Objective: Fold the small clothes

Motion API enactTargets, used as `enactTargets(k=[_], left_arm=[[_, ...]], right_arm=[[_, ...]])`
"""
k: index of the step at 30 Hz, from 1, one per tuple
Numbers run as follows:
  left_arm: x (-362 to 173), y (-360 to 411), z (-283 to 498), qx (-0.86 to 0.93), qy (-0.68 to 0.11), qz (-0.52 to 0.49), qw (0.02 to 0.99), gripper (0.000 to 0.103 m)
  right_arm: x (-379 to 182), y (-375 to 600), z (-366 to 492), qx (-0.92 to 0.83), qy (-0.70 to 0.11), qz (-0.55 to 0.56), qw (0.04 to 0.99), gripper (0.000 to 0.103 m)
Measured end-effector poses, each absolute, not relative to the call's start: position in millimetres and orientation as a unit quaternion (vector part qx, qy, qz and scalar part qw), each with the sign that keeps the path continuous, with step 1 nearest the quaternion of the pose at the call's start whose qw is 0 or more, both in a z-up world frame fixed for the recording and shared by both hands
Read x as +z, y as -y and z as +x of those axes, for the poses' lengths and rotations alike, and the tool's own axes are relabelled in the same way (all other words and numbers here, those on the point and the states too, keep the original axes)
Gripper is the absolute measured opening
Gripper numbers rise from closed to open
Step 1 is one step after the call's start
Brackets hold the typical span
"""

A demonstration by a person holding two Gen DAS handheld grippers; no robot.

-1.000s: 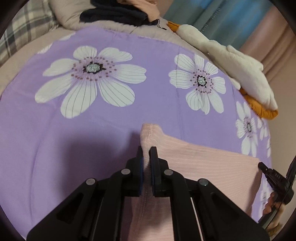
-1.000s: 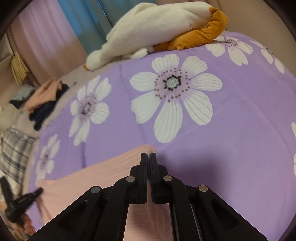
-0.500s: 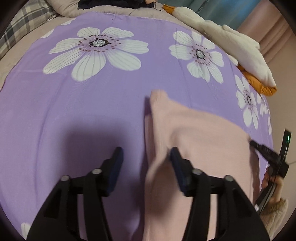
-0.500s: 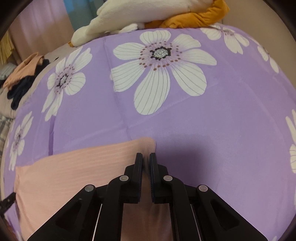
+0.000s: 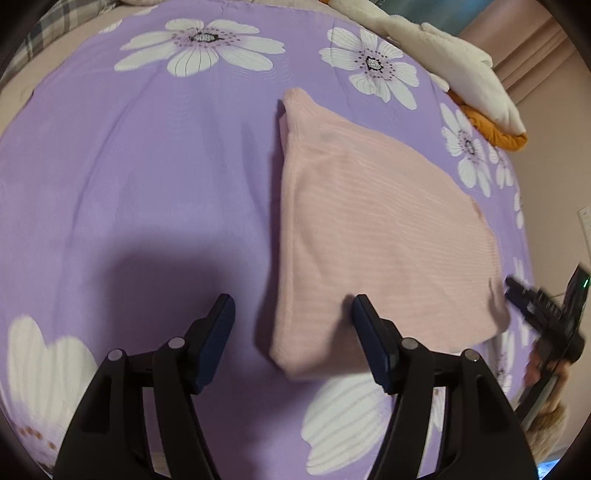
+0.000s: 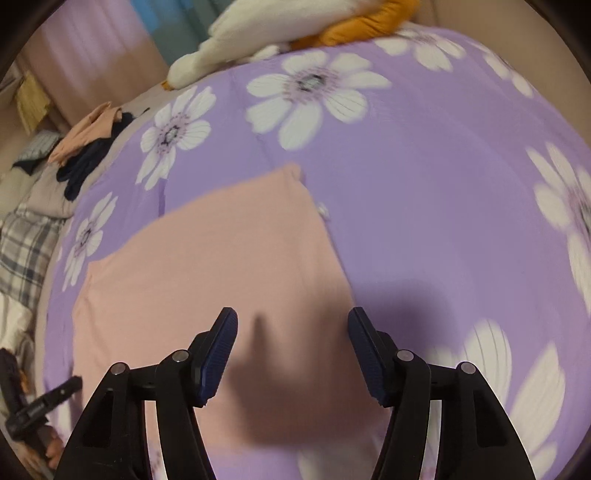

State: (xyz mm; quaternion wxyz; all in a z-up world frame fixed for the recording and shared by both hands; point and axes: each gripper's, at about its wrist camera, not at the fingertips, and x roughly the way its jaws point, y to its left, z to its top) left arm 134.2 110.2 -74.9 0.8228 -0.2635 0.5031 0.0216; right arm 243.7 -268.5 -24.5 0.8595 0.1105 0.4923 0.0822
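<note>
A folded pink ribbed garment (image 5: 373, 229) lies flat on the purple flowered bedspread (image 5: 147, 177); it also shows in the right wrist view (image 6: 221, 266). My left gripper (image 5: 291, 317) is open and empty, hovering above the garment's near left corner. My right gripper (image 6: 291, 332) is open and empty above the garment's near right part. The right gripper also appears at the right edge of the left wrist view (image 5: 543, 314), and the left gripper at the lower left of the right wrist view (image 6: 44, 402).
A white and orange plush toy (image 5: 465, 74) lies at the bedspread's far edge, also seen in the right wrist view (image 6: 295, 33). A pile of dark and peach clothes (image 6: 88, 144) and a plaid cloth (image 6: 26, 247) lie to the left.
Both grippers were shut on the pink garment's corners; both opened, let it go and pulled back and up. The garment now lies flat, folded.
</note>
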Motion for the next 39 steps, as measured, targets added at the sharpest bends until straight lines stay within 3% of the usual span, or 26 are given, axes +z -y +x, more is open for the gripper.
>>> enactTargets(k=[4,5,6,9,11,15,22,33,35,39], left_arm=[[-78.2,-105.2,127.3,0.015,-0.494,-0.280,0.823,0.062],[-78.7,-104.5,126.9,0.014,-0.492,-0.286,0.822,0.059],[-79.4,-103.8,125.6,0.012,-0.489,-0.293,0.822,0.047],[-87.5,-100.0,126.3,-0.014,-0.490,-0.319,0.811,0.015],[-88.1,-99.7,125.0,-0.004,-0.488,-0.323,0.810,0.012],[-72.3,-102.3,116.4,0.007,-0.480,-0.322,0.816,0.007],[-55.7,-105.3,98.7,-0.005,-0.468,-0.317,0.825,0.006],[-82.7,-102.7,102.5,0.004,-0.504,-0.288,0.815,0.015],[-82.0,-104.2,102.4,-0.001,-0.507,-0.292,0.811,0.019],[-73.4,-107.1,101.2,0.007,-0.506,-0.286,0.814,0.032]], right_arm=[[-35.3,288.4,222.4,0.068,-0.503,0.143,0.850,0.062],[-37.7,290.1,221.1,0.069,-0.506,0.155,0.846,0.062],[-41.4,292.4,219.5,0.073,-0.510,0.168,0.840,0.059],[-49.7,290.5,215.8,0.076,-0.515,0.181,0.835,0.038],[-51.9,288.7,215.2,0.075,-0.512,0.190,0.835,0.016],[-34.5,290.7,205.6,0.077,-0.482,0.204,0.849,0.011],[-12.3,295.8,193.1,0.077,-0.458,0.205,0.862,0.010],[-58.2,303.1,195.7,0.043,-0.504,0.196,0.840,0.010],[-56.5,305.0,195.0,0.044,-0.503,0.202,0.839,0.012],[-46.9,309.1,188.2,0.018,-0.499,0.185,0.846,0.028]])
